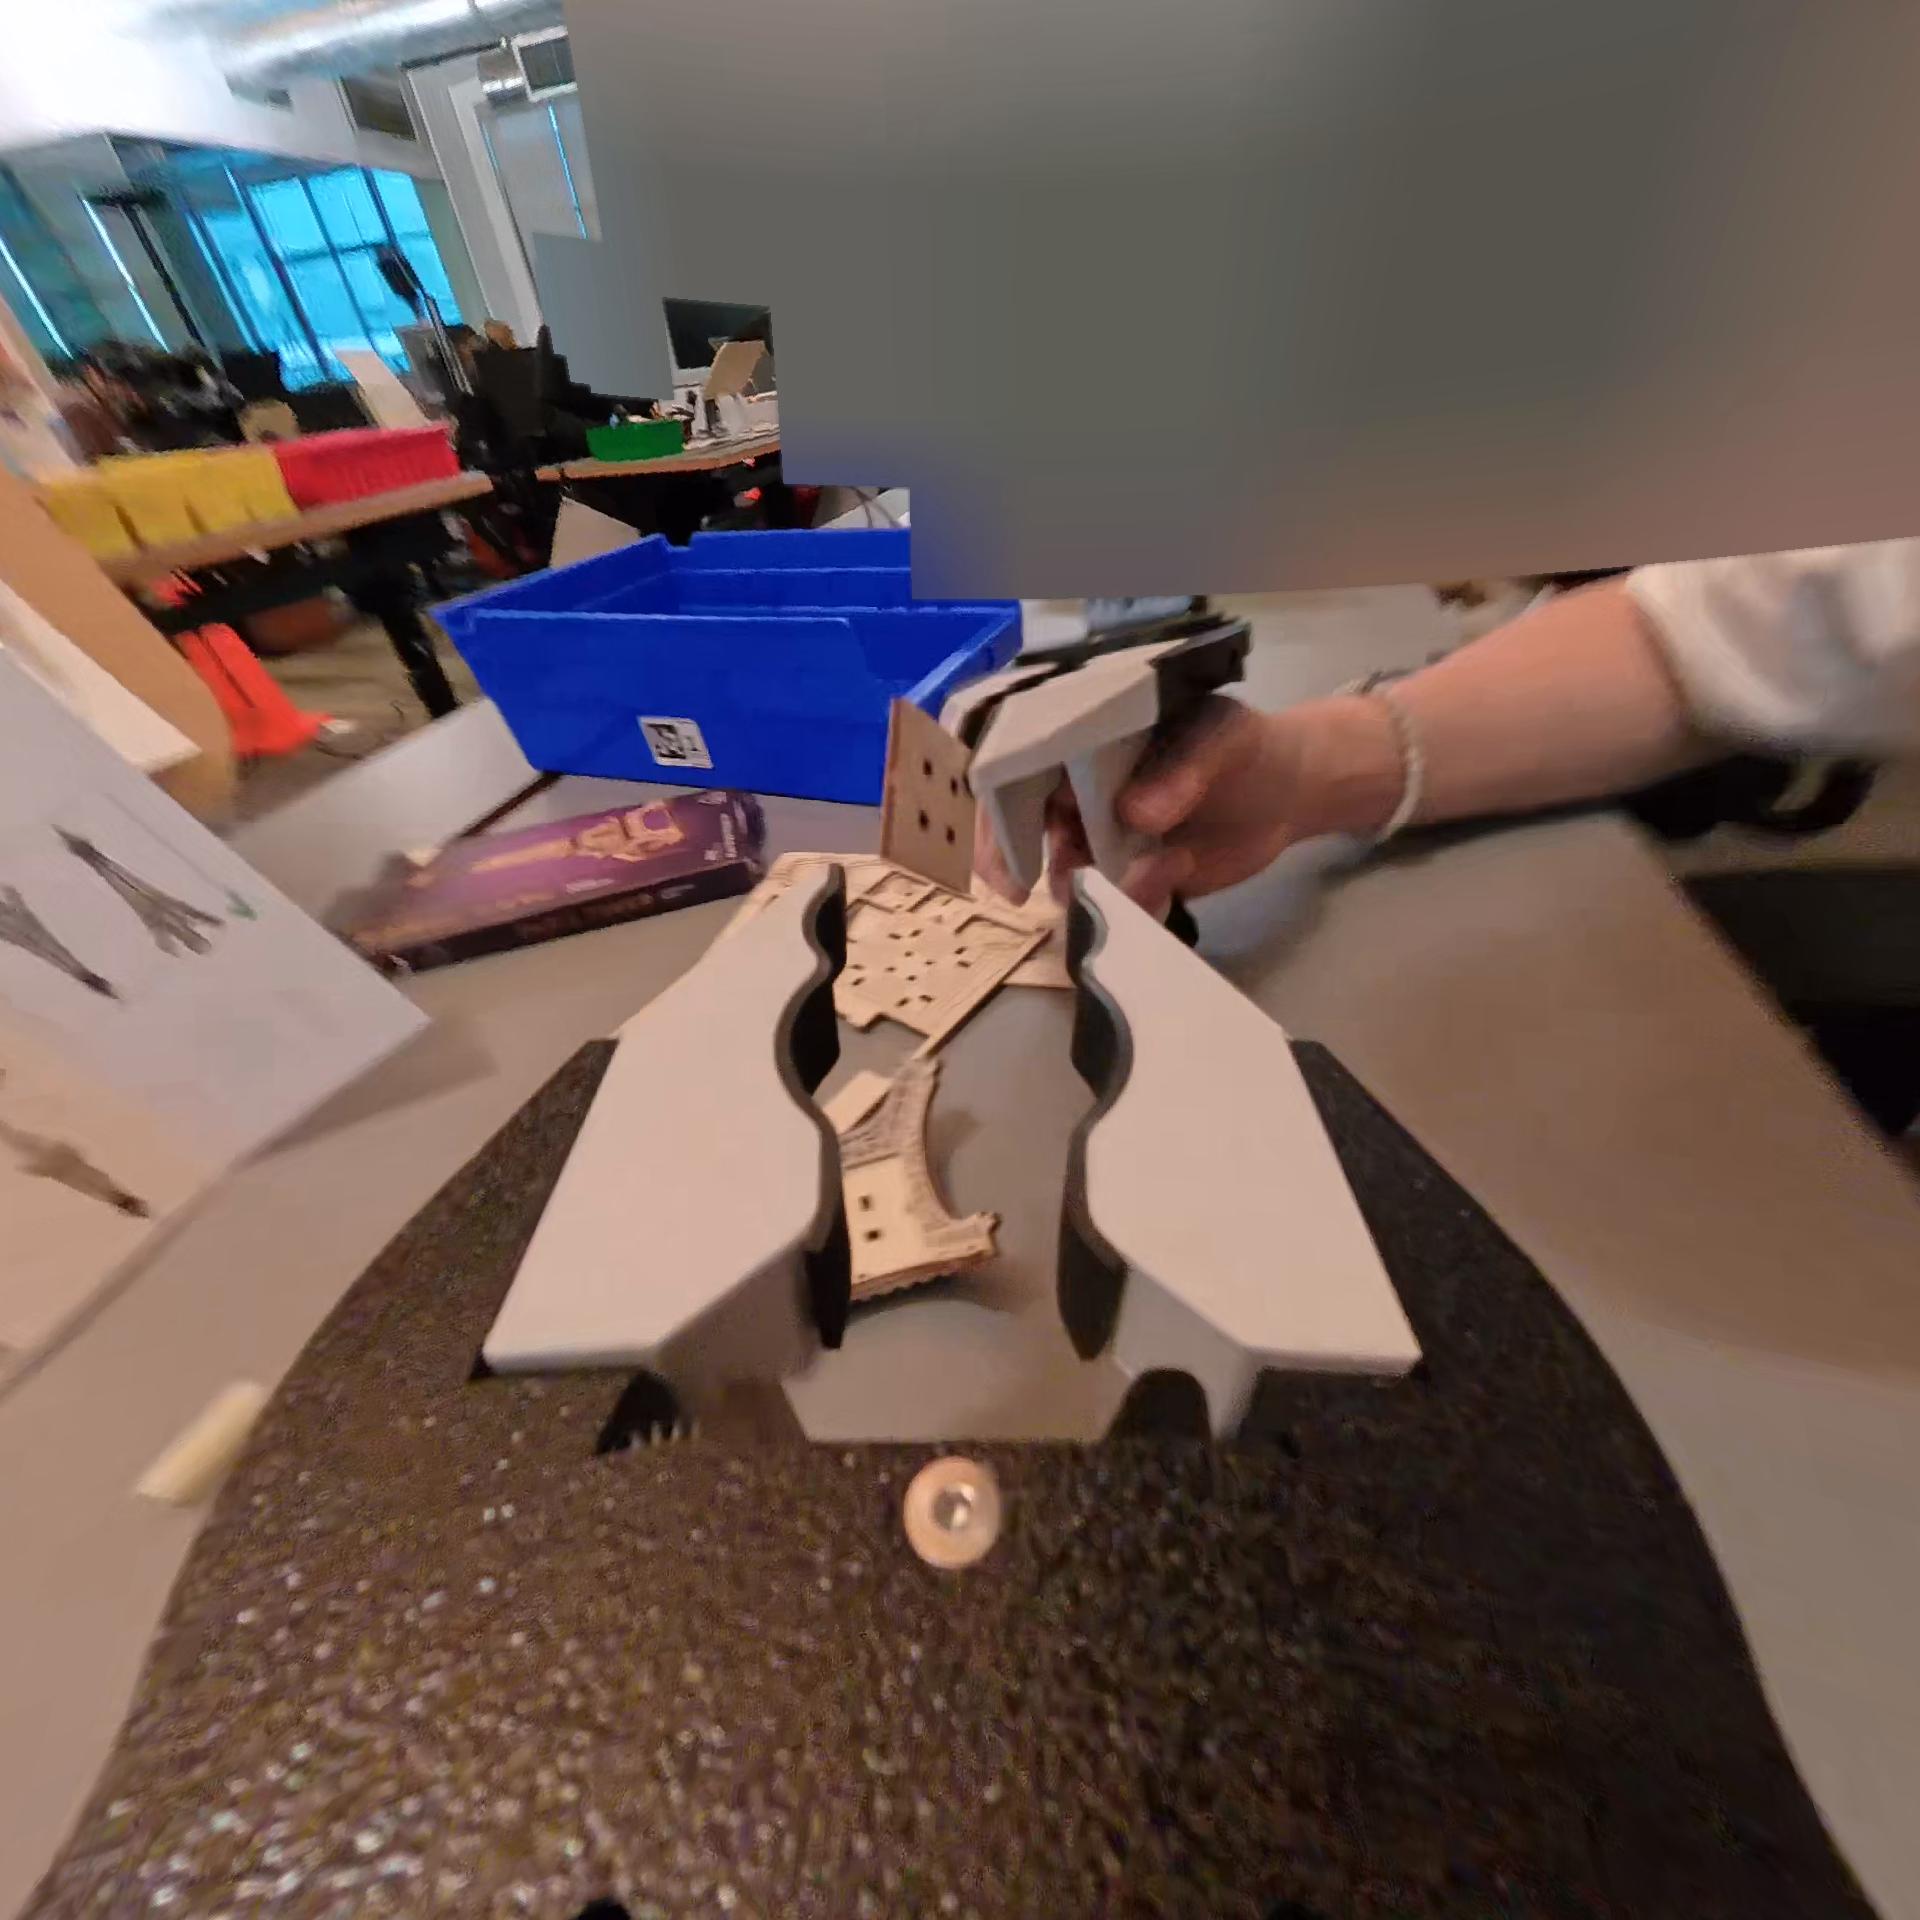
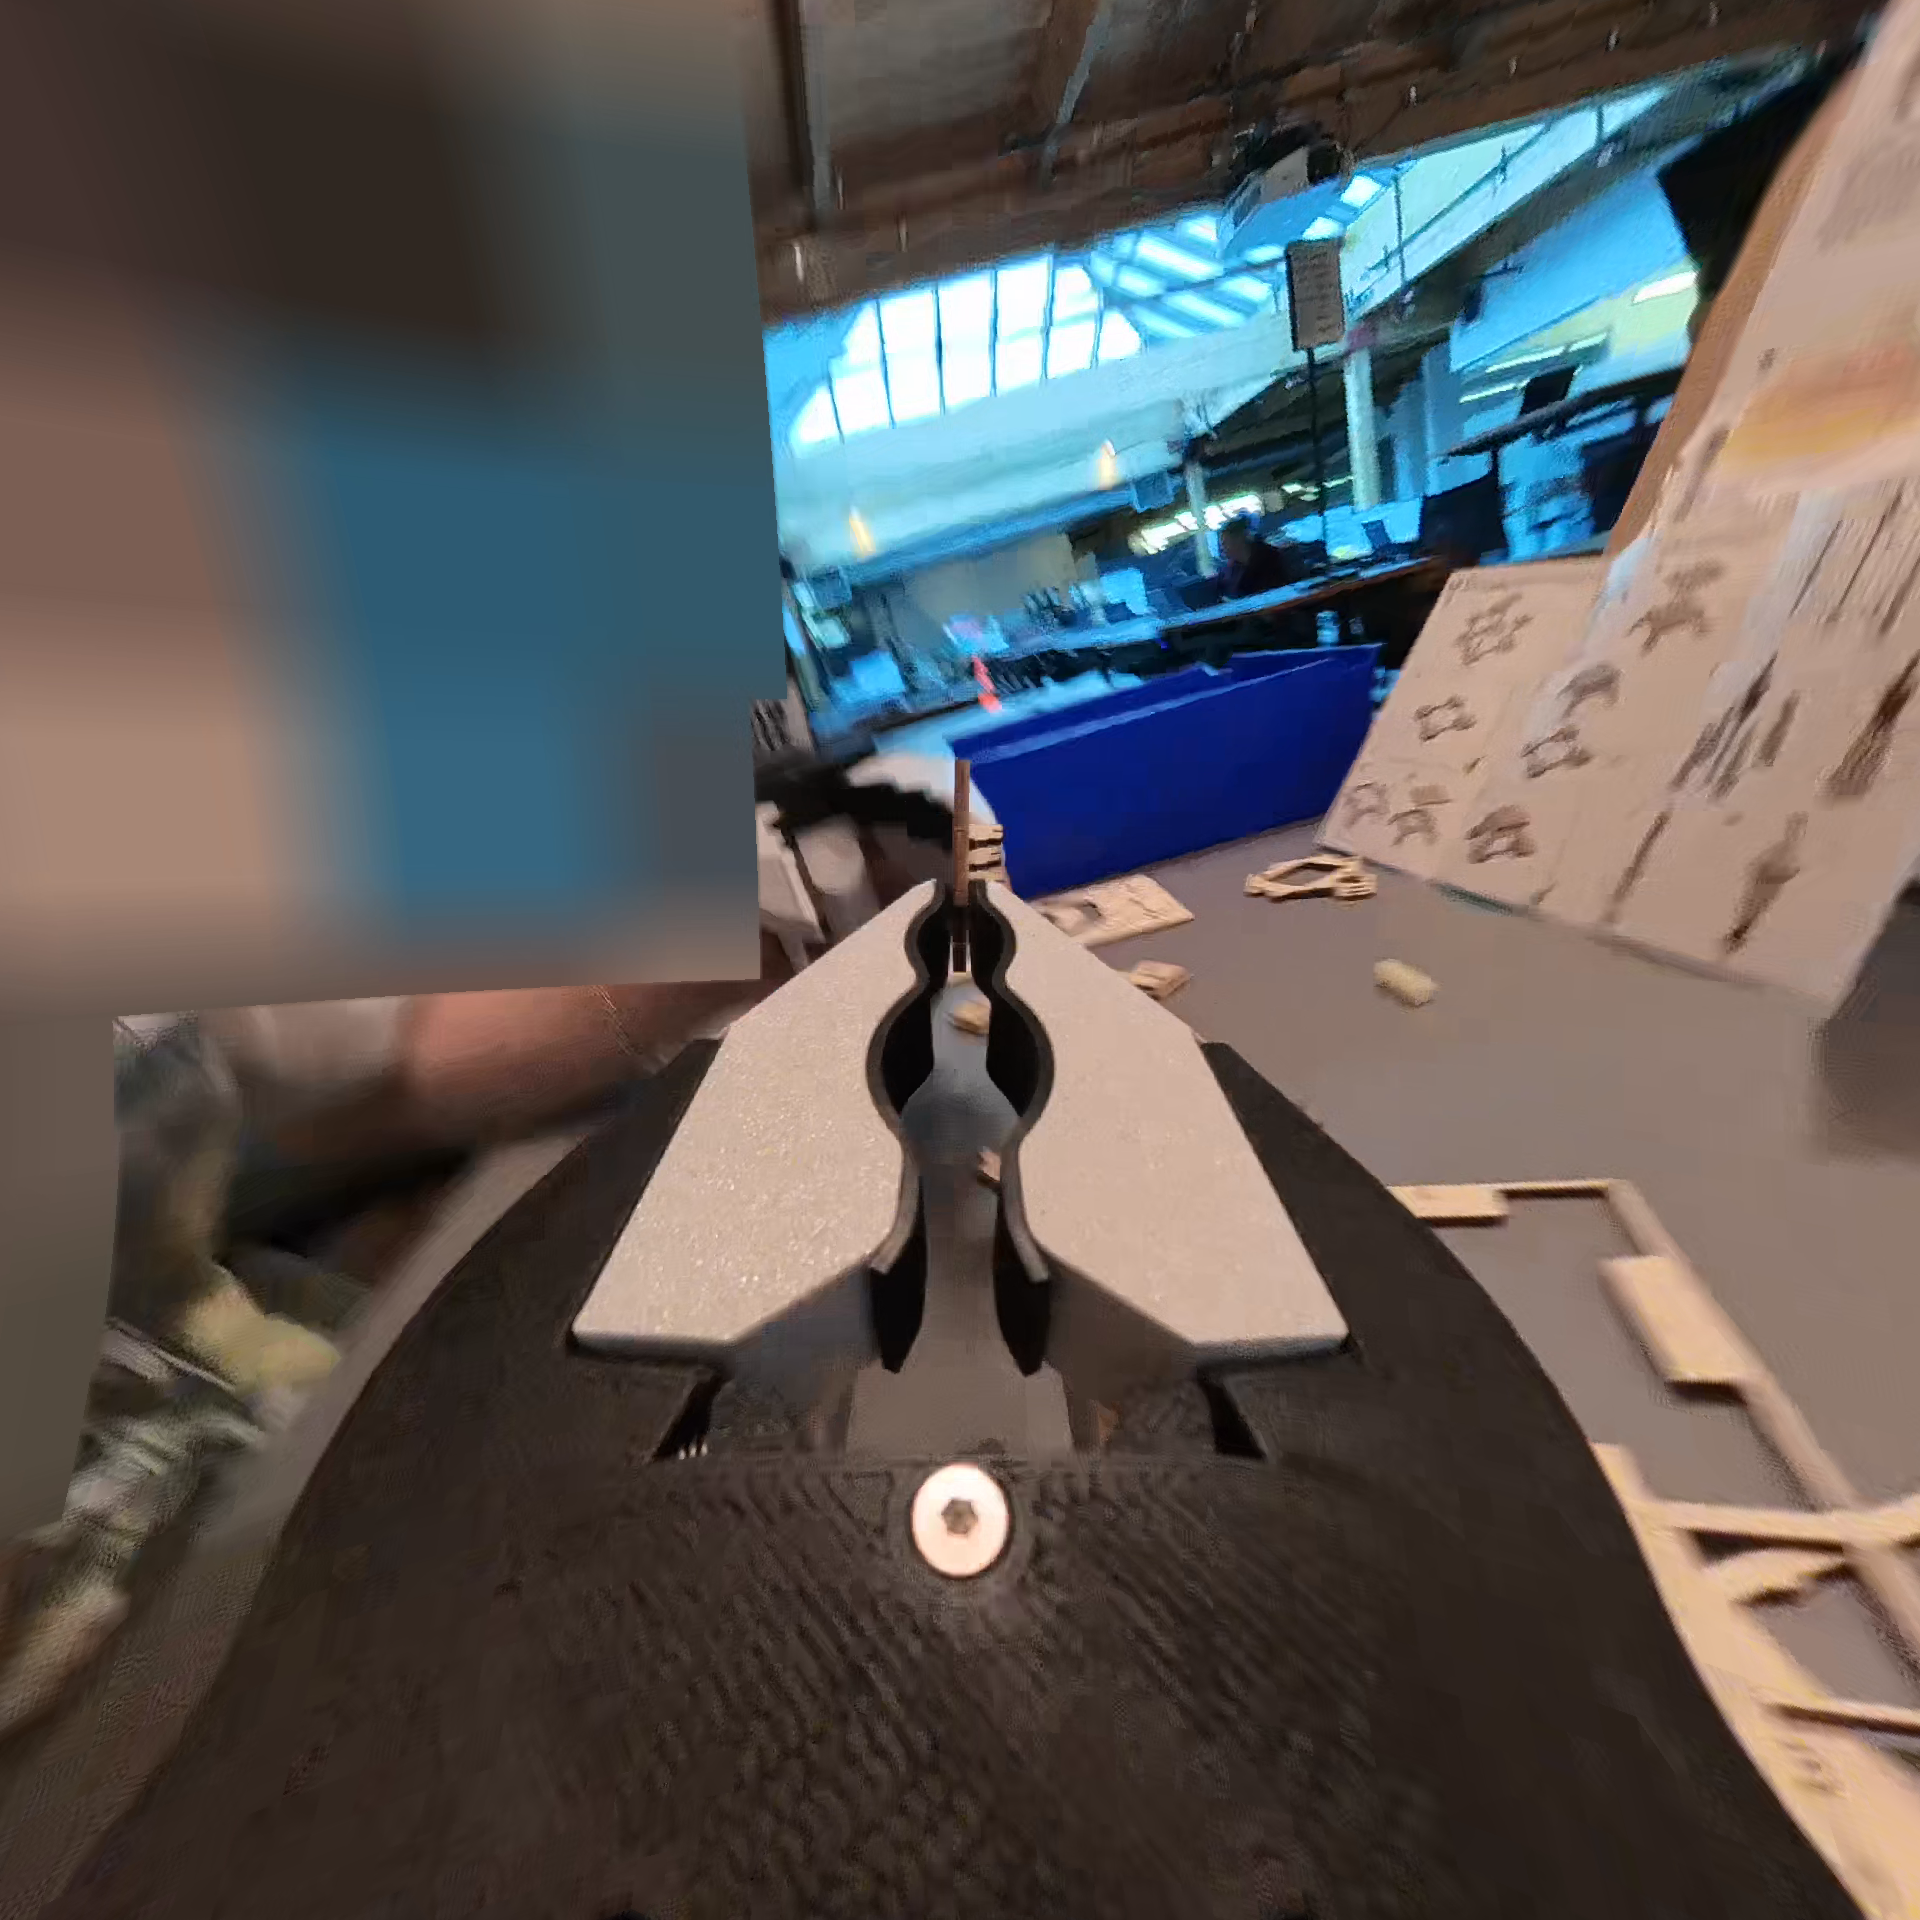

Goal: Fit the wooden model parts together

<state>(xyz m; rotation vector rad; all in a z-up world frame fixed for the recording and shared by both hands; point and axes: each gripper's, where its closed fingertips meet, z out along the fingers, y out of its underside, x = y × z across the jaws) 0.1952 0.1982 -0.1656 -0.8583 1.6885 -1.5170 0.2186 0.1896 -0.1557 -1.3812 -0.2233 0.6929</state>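
right hand-held gripper (image 2: 961, 925) is clenched on a thin wooden plate (image 1: 928, 802) with four small holes, gripped by its edge so it stands nearly upright; in the right wrist view only its narrow edge shows, sticking up past the tips. left hand-held gripper (image 1: 951, 956) is released, jaws wide apart with nothing between them, hovering low over the grey worktop (image 1: 1455, 1039). taking the blue bin (image 1: 727, 665) as the landmark: the held plate hangs in front of the bin's right corner, just above a flat wooden sheet of parts (image 1: 925, 961) that lies on the worktop nearer the camera than the bin. closer still, between the left jaws in the picture but lying on the worktop below them, is an arched lattice piece (image 1: 904, 1195). a purple box (image 1: 561, 868) lies in front of the bin to its left, and an instruction sheet (image 1: 156, 987) leans further left. in the right wrist view, empty wooden frames (image 2: 1662, 1351) and small loose bits lie well in front of the bin. judging by this, the work is early: no two parts look joined yet, one plate is picked up, and mating it with a partner piece is still to do.
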